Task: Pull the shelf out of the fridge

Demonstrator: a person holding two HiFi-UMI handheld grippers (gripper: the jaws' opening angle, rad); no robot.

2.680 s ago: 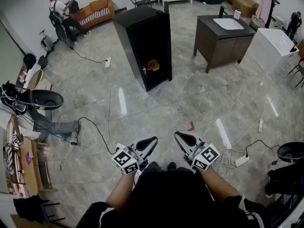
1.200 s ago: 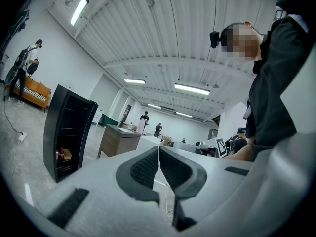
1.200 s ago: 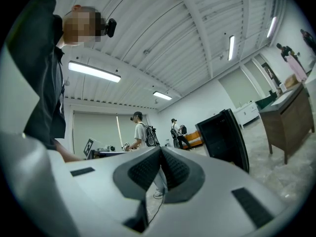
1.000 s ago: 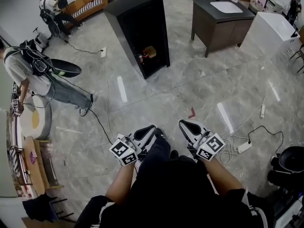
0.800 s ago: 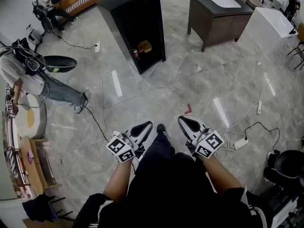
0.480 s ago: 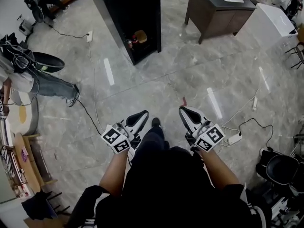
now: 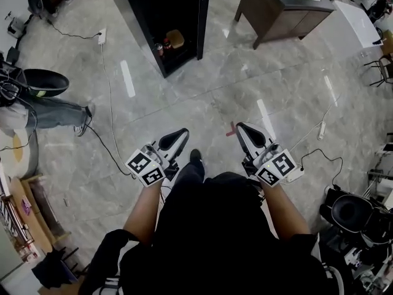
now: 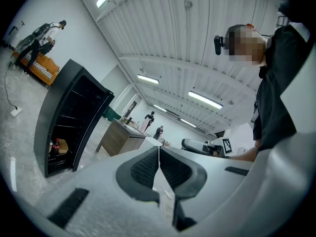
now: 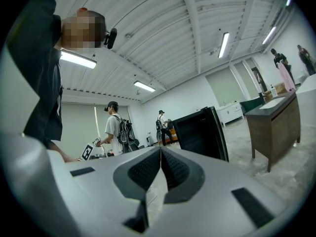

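The left gripper (image 7: 175,135) and right gripper (image 7: 247,129) have fingers clenched on nothing. The black fridge (image 7: 169,8) stands well ahead of them. Its shelf (image 8: 70,116) looks stiff and likely slides; its front edge is the place to grab.

1. The grey marbled floor (image 7: 202,103) carries a black fridge (image 7: 178,11) and a brown cabinet (image 7: 276,11), standing well apart.
2. A white power strip (image 7: 102,37) lies left of the fridge.
3. A small red mark (image 7: 231,129), perhaps tape, sits mid-floor.
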